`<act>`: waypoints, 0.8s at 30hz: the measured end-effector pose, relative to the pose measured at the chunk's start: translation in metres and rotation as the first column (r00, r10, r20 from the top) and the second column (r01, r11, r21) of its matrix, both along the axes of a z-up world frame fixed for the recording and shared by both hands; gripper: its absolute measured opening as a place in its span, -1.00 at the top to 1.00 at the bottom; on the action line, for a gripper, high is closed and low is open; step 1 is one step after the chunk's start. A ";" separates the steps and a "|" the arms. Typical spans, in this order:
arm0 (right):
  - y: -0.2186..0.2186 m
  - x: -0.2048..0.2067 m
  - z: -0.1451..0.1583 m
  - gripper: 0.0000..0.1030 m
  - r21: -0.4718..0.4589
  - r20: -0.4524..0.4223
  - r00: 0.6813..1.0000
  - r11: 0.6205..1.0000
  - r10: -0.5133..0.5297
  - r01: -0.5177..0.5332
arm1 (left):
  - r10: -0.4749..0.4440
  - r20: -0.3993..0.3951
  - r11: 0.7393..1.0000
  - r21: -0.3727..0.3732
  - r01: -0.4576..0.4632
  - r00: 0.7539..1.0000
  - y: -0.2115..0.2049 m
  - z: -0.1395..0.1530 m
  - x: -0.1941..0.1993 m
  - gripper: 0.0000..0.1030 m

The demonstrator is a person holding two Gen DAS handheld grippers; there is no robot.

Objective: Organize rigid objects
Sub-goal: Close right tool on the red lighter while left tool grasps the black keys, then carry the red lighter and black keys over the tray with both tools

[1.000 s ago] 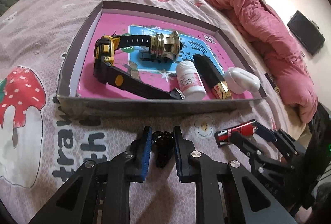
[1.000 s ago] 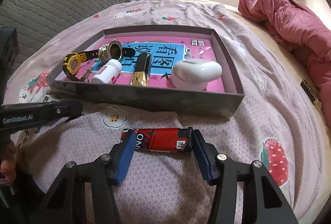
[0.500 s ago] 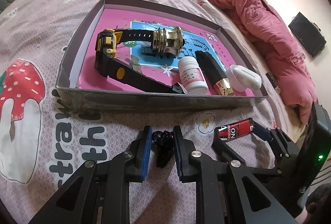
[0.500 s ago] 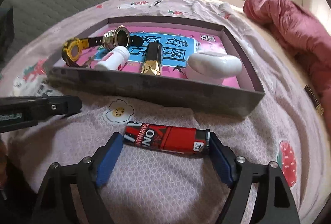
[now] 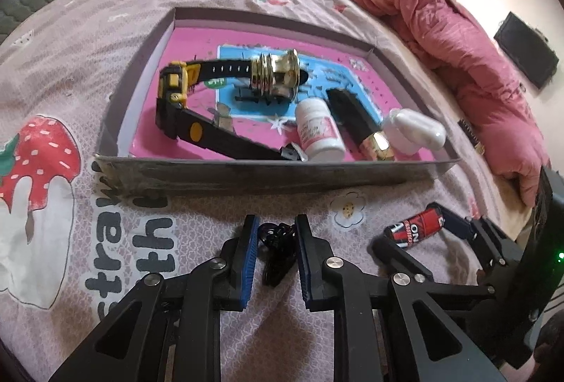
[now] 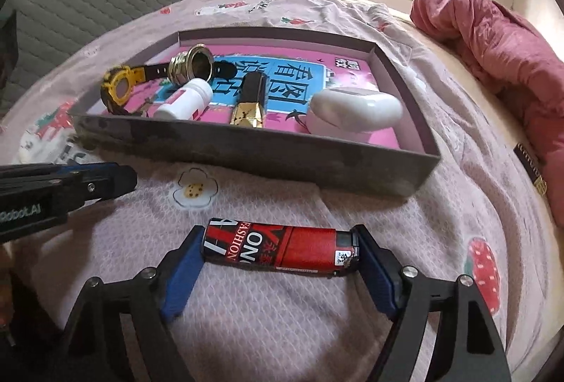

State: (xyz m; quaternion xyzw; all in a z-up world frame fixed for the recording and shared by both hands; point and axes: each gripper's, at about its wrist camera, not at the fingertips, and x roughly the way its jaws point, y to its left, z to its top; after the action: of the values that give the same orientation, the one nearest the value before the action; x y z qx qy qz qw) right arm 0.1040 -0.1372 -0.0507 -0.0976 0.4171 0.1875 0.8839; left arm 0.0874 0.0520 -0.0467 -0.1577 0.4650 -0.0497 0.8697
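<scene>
Red plastic sits between our right gripper (image 6: pixel 280 249) jaws: the lighter (image 6: pixel 280 251) lies on the bedspread (image 6: pixel 268 311) with its long axis running crosswise, jaw to jaw, so each blue pad meets one end and the jaws stand wide, closed end-on around it. Our left gripper (image 5: pixel 274 242) has its jaws narrow, pinching a small black clip (image 5: pixel 276 251), which also rests on the bedspread just short of the box (image 5: pixel 268 170). The box's near wall lies straight ahead of both grippers, the right one closer to its right corner. We judge both items must rise over that wall before going in beside the watch (image 5: pixel 183 107), bottle (image 5: pixel 319 131) and white case (image 6: pixel 352 112).
</scene>
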 end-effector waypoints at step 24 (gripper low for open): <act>-0.008 -0.021 0.059 -0.57 0.092 0.242 0.970 0.995 0.020 -0.043 | 0.046 0.172 0.999 0.019 -0.050 0.984 0.007 0.064 -0.032 0.60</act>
State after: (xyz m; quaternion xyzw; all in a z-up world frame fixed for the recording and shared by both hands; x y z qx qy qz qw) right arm 0.0835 -0.1453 0.0078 -0.0836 0.2957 0.2081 0.9286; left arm 0.0558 0.0586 0.0174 -0.1542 0.3852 -0.0366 0.9091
